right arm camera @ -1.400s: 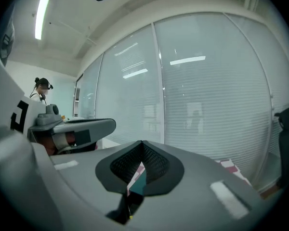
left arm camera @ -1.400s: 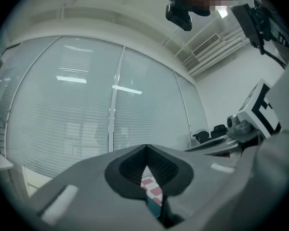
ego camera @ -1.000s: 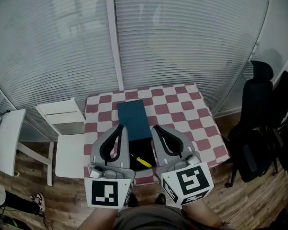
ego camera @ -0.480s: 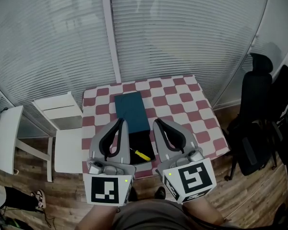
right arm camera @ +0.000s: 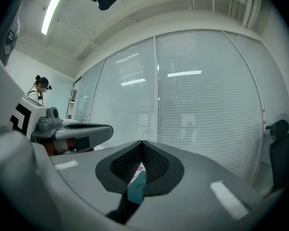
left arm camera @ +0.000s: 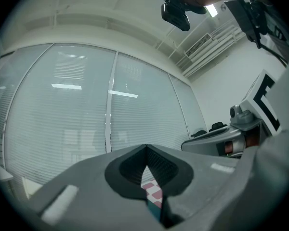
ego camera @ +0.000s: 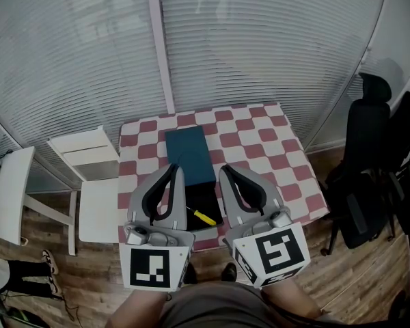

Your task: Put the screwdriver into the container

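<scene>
A table [ego camera: 273, 149] with a red-and-white checked cloth stands before slatted window blinds [ego camera: 260, 46]. A teal container [ego camera: 189, 154] lies at its middle. The left gripper [ego camera: 175, 168] and right gripper [ego camera: 224, 169] hover over the near edge, all jaws closed on nothing. Between these 2, just near of the container, lies the yellow-handled screwdriver [ego camera: 203, 216].

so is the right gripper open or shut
Shut. In its own view the right gripper has its jaws meeting at the tips, with nothing held between them.
</scene>
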Demonstrator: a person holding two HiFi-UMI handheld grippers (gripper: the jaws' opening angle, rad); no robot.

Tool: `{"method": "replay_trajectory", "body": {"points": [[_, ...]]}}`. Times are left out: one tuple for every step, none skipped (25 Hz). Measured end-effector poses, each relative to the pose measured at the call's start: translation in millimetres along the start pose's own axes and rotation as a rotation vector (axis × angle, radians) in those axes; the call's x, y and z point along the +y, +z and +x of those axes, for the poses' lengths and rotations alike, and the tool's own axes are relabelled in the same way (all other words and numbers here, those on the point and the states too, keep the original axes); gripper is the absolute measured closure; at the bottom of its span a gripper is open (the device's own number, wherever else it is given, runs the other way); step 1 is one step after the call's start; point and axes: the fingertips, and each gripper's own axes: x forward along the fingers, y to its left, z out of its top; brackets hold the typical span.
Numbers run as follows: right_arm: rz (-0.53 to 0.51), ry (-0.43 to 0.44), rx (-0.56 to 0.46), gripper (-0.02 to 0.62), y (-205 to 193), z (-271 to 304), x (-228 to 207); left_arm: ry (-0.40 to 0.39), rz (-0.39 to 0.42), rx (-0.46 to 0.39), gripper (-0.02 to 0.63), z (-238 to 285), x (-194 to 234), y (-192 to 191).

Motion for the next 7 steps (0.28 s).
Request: {"method": "replay_trajectory", "body": {"points": [[0.0,0.001,0.001,0.572,-0.1,0.0,0.4,0.0,0.0,0.001,0.604,-0.1,0.0,0.0],[0.0,0.002,0.002,0.572,-0.3,0.0,1.1,0.0,0.001,0.002,0.604,-0.4,0.1,0.1],[0.0,0.003,0.002,0.572,-0.4,-0.3,1.8,0.0,0.001,0.002,0.604,-1.0,0.1,0.3],[-0.001,0.003,0.002,0.572,-0.4,-0.8,2.4,-0.001,0.002,0.001,0.604,-1.7,-0.1,0.7],[-0.001,0.002,0.001,0.572,-0.4,-1.4,2.8,-0.001,0.003,0.0,0.604,-2.4,-0.3,1.0],[-0.001,0.002,-0.001,0.572,-0.3,-2.1,3.2,-0.001,0.005,-0.002,0.604,-3.2,-0.5,1.4],[-0.002,0.001,-0.002,0.572,-0.2,-2.8,3.5,-0.001,0.006,-0.003,0.604,-4.0,-0.7,1.7]]}}
